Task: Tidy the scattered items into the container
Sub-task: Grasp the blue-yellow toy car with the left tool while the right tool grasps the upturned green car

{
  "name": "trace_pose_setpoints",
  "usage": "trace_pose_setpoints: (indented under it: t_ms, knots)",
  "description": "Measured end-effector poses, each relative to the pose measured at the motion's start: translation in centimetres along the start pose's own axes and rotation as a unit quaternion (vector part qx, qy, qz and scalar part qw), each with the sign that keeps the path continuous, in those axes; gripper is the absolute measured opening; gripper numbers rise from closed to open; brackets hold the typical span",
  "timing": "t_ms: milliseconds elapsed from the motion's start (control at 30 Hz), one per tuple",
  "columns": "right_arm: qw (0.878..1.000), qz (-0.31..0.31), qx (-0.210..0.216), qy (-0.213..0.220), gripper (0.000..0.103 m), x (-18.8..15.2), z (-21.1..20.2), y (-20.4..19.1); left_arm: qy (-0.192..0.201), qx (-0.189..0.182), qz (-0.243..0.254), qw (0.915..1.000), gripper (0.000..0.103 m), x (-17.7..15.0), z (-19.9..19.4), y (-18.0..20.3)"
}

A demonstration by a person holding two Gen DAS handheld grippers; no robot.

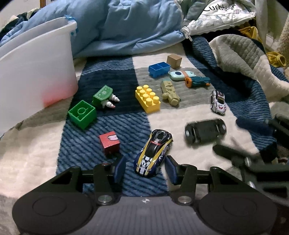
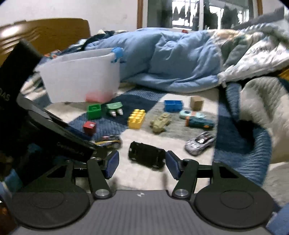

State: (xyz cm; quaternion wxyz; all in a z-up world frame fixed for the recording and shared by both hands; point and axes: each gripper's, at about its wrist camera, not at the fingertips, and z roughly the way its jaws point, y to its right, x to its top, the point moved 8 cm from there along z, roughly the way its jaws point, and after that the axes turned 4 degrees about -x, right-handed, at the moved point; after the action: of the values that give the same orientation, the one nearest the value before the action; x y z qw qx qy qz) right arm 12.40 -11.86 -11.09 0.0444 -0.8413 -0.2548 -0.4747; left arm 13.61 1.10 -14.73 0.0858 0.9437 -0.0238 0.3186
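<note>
Both claws stand apart, holding nothing: the left claw [image 1: 146,169] straddles the nose of the blue car [image 1: 153,151], the right claw [image 2: 142,164] flanks the upturned black car [image 2: 146,156], its right pad near the car's end. Each should settle lower and centre before clamping. The tub [image 1: 36,61] waits beyond on the bed, with bricks such as the red cube [image 1: 109,142] and the left claw itself crowding the way there.

A rumpled light-blue duvet [image 1: 126,27] lies heaped across the far side of the bed, a blue, grey and cream checked blanket [image 1: 112,81] spread before it; a wooden headboard [image 2: 59,34] stands far left, a window [image 2: 182,14] beyond.
</note>
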Motion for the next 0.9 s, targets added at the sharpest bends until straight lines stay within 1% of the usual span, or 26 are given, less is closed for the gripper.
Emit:
trace_pose_setpoints:
  t_ms: [33, 67, 100, 167, 200, 233, 267, 300, 367, 433, 500, 533, 600, 667, 767, 900]
  knots:
    - [1.000, -0.014, -0.015, 0.001, 0.062, 0.2, 0.4, 0.0, 0.000, 0.000, -0.002, 1.0000, 0.053, 0.1, 0.0, 0.0]
    - [1.000, -0.020, -0.019, -0.001, 0.062, 0.3, 1.1, 0.1, 0.001, -0.001, -0.003, 1.0000, 0.054, 0.2, 0.1, -0.1]
    - [1.000, -0.014, -0.017, -0.010, 0.061, 0.3, 1.9, 0.3, 0.002, -0.002, -0.005, 1.0000, 0.054, 0.2, 0.2, -0.1]
    - [0.999, 0.034, 0.002, -0.038, 0.060, 0.0, 3.7, 1.1, 0.005, -0.007, -0.019, 0.9998, 0.054, 0.3, 0.3, -0.5]
    - [0.997, 0.065, 0.016, -0.043, 0.060, -0.1, 4.2, 1.5, 0.006, -0.009, -0.021, 0.9997, 0.054, 0.3, 0.4, -0.5]
    - [0.994, 0.091, 0.027, -0.046, 0.058, -0.2, 4.6, 1.8, 0.006, -0.010, -0.014, 0.9998, 0.055, 0.3, 0.5, -0.4]
    - [0.993, 0.103, 0.034, -0.048, 0.050, -0.2, 4.9, 1.9, 0.007, -0.008, -0.001, 0.9999, 0.057, 0.4, 0.7, -0.3]
    - [0.992, 0.106, 0.036, -0.051, 0.050, -0.2, 5.2, 1.8, 0.009, -0.005, 0.012, 0.9999, 0.059, 0.4, 0.9, -0.1]
    - [0.994, 0.092, 0.034, -0.057, 0.049, -0.1, 5.5, 1.1, 0.009, -0.001, 0.027, 0.9996, 0.059, 0.7, 1.1, 0.1]
    - [0.996, 0.065, 0.014, -0.065, 0.049, -0.1, 5.3, 0.5, 0.007, -0.006, 0.025, 0.9996, 0.057, 0.7, 1.0, 0.0]
    - [0.996, 0.058, 0.014, -0.065, 0.049, -0.2, 4.8, 0.3, 0.009, -0.018, 0.021, 0.9996, 0.045, 0.7, 0.6, -0.2]
    - [0.997, 0.054, 0.013, -0.062, 0.049, -0.3, 4.4, 0.3, 0.009, -0.021, 0.020, 0.9995, 0.044, 0.7, 0.5, -0.2]
    - [0.997, 0.040, 0.005, -0.059, 0.049, -0.4, 3.8, 0.1, 0.011, -0.023, 0.024, 0.9994, 0.039, 0.7, 0.1, -0.2]
    - [0.998, 0.035, -0.004, -0.053, 0.049, -0.3, 3.1, 0.1, 0.014, -0.030, 0.027, 0.9991, 0.035, 0.6, -0.4, 0.0]
    - [0.998, 0.036, -0.015, -0.040, 0.049, 0.5, 2.0, 0.3, 0.026, -0.030, 0.038, 0.9985, 0.034, 0.6, -1.5, 0.2]
    - [0.999, 0.032, -0.029, -0.026, 0.049, 1.3, 1.0, 0.3, 0.031, -0.033, 0.033, 0.9984, 0.034, 0.8, -2.1, -0.3]
